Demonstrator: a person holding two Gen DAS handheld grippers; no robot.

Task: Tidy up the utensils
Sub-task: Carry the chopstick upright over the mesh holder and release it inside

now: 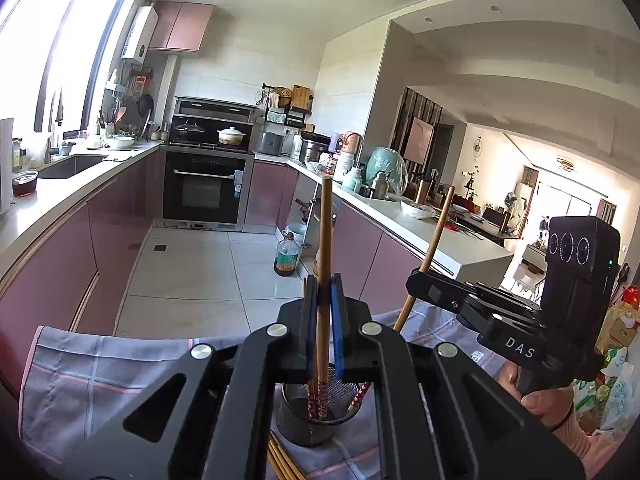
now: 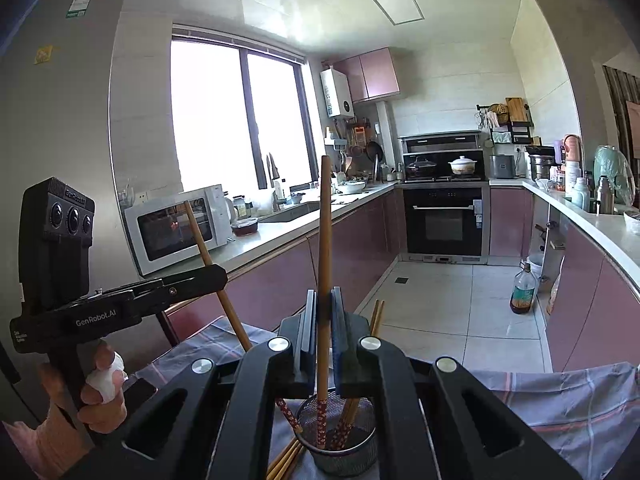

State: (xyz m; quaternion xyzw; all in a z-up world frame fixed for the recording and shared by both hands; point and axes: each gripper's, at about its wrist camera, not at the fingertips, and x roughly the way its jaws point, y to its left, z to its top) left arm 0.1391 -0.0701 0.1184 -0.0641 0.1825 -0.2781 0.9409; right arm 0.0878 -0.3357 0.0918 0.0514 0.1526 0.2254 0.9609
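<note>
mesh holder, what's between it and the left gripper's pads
Only the chopstick clamped by the left gripper, its patterned end down in the mesh holder; left wrist view.

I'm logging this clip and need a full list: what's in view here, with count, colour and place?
Held chopsticks: two, brown, one upright in each gripper.
Mesh holder: one, metal, on the cloth below both grippers, with chopsticks standing in it.
Loose chopsticks: a few, brown, lying on the cloth beside the holder.
Cloth: one, grey plaid, over the table.
Microwave: one, white, on the counter.
Oven: one, black, built in at the far end.
Bottle: one, dark contents, on the floor.
Left gripper: black, shut on a chopstick.
Right gripper: black, shut on a chopstick.
</note>
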